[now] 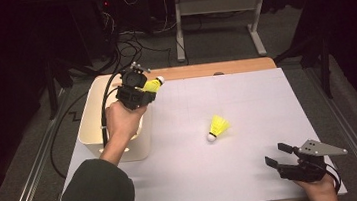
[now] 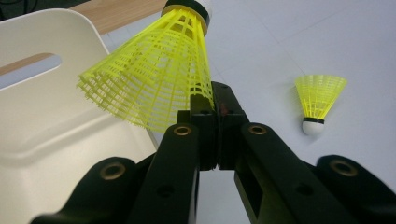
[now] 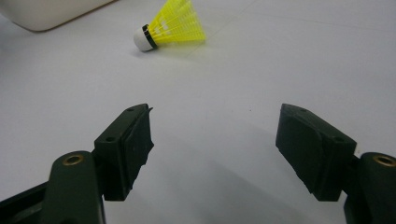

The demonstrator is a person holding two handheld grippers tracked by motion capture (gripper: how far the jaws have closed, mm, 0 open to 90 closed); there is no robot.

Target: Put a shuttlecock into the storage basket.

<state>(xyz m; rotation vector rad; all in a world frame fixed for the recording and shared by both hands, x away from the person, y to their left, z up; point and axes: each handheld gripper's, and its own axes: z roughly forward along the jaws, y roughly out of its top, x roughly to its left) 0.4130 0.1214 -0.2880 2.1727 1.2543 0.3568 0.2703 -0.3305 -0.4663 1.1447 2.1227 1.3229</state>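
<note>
My left gripper (image 1: pixel 146 90) is shut on the skirt edge of a yellow shuttlecock (image 1: pixel 153 85), held up at the right rim of a cream plastic bin (image 1: pixel 90 115). Seen from the left gripper view, the jaws pinch the yellow mesh skirt (image 2: pixel 154 79), and the cork points away. A second yellow shuttlecock (image 1: pixel 217 127) lies on its side in the middle of the white table (image 1: pixel 246 98), its white cork toward the front left; it also lies in the left gripper view (image 2: pixel 318 100) and the right gripper view (image 3: pixel 170 25). My right gripper (image 1: pixel 278 154) stands open near the front right corner, nothing between its jaws.
The cream bin (image 2: pixel 51 107) stands at the table's left edge. A wooden strip (image 1: pixel 213 69) runs along the table's far edge. Beyond it on the floor are cables (image 1: pixel 130 40) and a desk frame (image 1: pixel 218 21).
</note>
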